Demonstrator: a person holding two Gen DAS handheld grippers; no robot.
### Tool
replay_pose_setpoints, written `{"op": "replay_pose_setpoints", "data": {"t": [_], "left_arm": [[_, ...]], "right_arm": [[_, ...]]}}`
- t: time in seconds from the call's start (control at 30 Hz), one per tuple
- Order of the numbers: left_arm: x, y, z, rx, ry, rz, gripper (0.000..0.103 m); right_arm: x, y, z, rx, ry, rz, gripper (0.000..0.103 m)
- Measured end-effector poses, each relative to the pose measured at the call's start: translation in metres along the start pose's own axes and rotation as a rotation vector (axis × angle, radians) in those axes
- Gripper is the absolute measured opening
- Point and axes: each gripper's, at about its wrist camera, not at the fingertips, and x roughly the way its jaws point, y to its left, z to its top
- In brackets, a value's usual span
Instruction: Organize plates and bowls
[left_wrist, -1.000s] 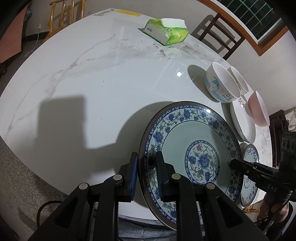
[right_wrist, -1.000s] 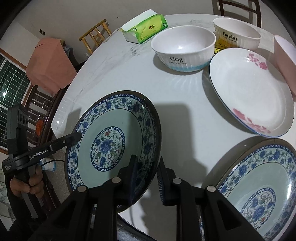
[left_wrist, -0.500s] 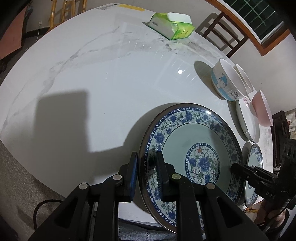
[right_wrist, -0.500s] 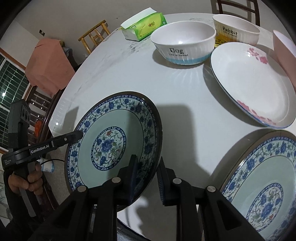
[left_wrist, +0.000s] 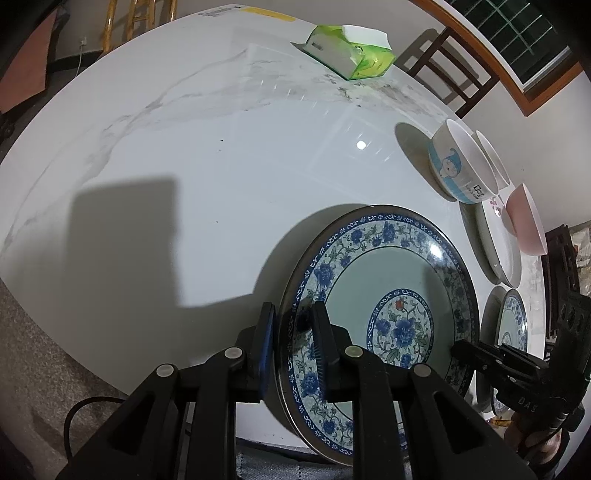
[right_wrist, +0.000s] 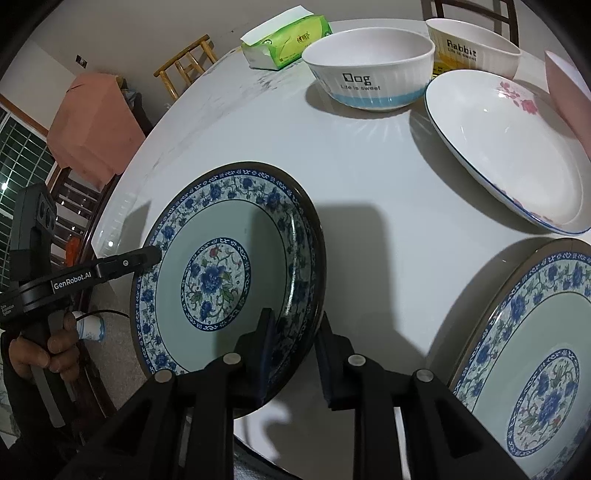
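We see round white marble table (left_wrist: 184, 155) bearing all dishes. We hold blue-flowered plate (right_wrist: 218, 273) over near table edge, tilted, carried from both sides. Second blue-flowered plate (right_wrist: 535, 362) lies flat to right. White plate with pink flowers (right_wrist: 506, 147) behind it, Dog bowl (right_wrist: 369, 70) and Rabbit bowl (right_wrist: 476, 48) further back. Left gripper (left_wrist: 291, 343) pinches plate rim. Right gripper (right_wrist: 295, 350) straddles opposite rim; its jaws just opened slightly; whether pads press, we cannot tell.
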Motion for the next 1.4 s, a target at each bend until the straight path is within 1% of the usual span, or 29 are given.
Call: {"op": "replay_pose_setpoints", "data": {"t": [0.27, 0.3, 0.37, 0.43, 0.57, 0.67, 0.73, 0.8, 0.87, 0.97, 1.03, 1.13, 1.4], "left_arm": [[0.001, 0.001, 0.001, -0.007, -0.005, -0.003, 0.018], [0.0, 0.002, 0.001, -0.009, -0.005, -0.002, 0.018], [0.0, 0.003, 0.001, -0.01, -0.005, -0.006, 0.019], [0.0, 0.002, 0.002, -0.011, -0.008, -0.005, 0.019], [-0.002, 0.002, 0.003, -0.01, -0.017, 0.009, 0.02], [-0.006, 0.001, 0.002, -0.008, -0.035, 0.034, 0.022], [-0.011, 0.001, 0.003, -0.007, -0.06, 0.068, 0.029], [-0.016, -0.001, 0.002, 0.002, -0.091, 0.101, 0.033], [-0.024, -0.006, 0.001, 0.017, -0.125, 0.129, 0.035], [-0.031, -0.015, -0.002, 0.036, -0.164, 0.14, 0.039], [-0.036, -0.026, -0.005, 0.057, -0.187, 0.13, 0.042], [-0.04, -0.044, -0.011, 0.081, -0.2, 0.093, 0.043], [-0.033, -0.101, -0.029, 0.151, -0.175, -0.005, 0.044]], "right_arm": [[0.002, 0.004, -0.008, -0.001, -0.004, -0.01, 0.024], [0.002, 0.005, -0.008, -0.003, -0.003, -0.017, 0.026], [0.001, 0.01, -0.008, -0.027, -0.006, -0.035, 0.045], [-0.002, 0.017, -0.009, -0.06, -0.018, -0.068, 0.045], [-0.004, 0.023, -0.008, -0.081, -0.029, -0.078, 0.045], [-0.007, 0.025, -0.008, -0.09, -0.045, -0.101, 0.046], [-0.01, 0.024, -0.008, -0.096, -0.064, -0.121, 0.045], [-0.015, 0.022, -0.009, -0.101, -0.083, -0.139, 0.045], [-0.02, 0.02, -0.009, -0.102, -0.097, -0.138, 0.045], [-0.029, 0.012, -0.011, -0.101, -0.129, -0.148, 0.046], [-0.035, 0.009, -0.012, -0.1, -0.144, -0.157, 0.045], [-0.045, 0.003, -0.015, -0.099, -0.169, -0.179, 0.045], [-0.076, -0.017, -0.027, -0.092, -0.222, -0.255, 0.045]]}}
